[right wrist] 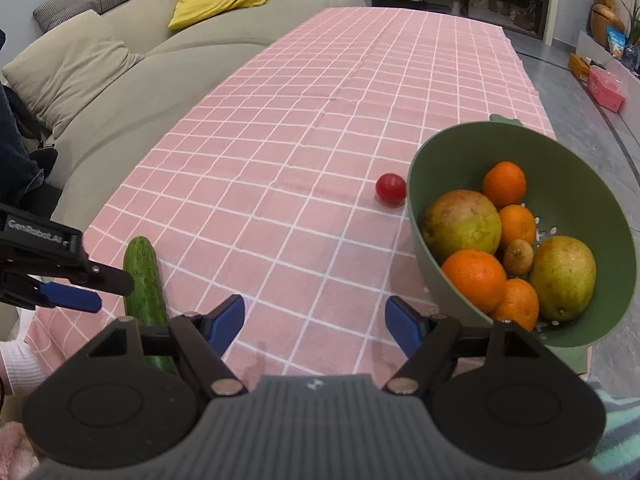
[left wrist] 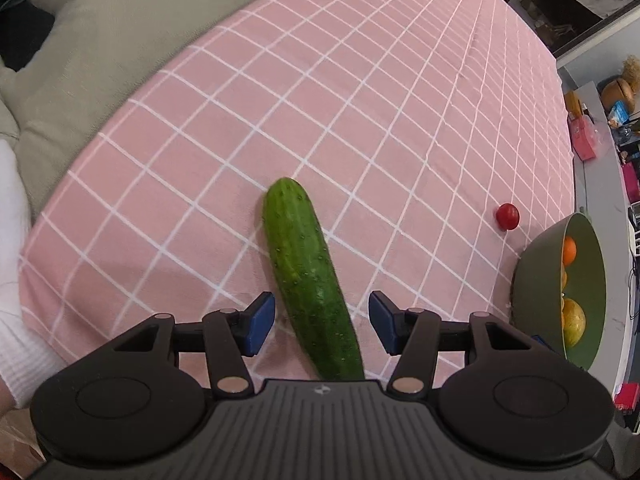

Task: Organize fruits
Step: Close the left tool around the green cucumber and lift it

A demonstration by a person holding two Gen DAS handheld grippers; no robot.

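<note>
From the left wrist: the left gripper hangs over the near half of a cucumber that lies lengthwise on the pink checked tabletop. Its blue pads stand apart on either side of the cucumber, touching neither flank, so the gripper is released and nothing is held; straddling the cucumber across its narrow width looks like the set-up for a pinch. Far to the right a tomato sits loose on the cloth, and beyond it the green bowl shows at the frame's edge with oranges inside. A beige sofa borders the tabletop on the left.

From the right wrist: the right gripper hovers above bare cloth near the front edge, released and empty, its pads wide apart. The bowl, a perforated colander, stands just to its right, filled with oranges, two mangoes and a small kiwi, apparently the collecting point for the fruit. The tomato lies just beside the bowl's left wall, not yet inside. At the near left the cucumber stretches away from the camera, with the left gripper reaching in over it.
</note>
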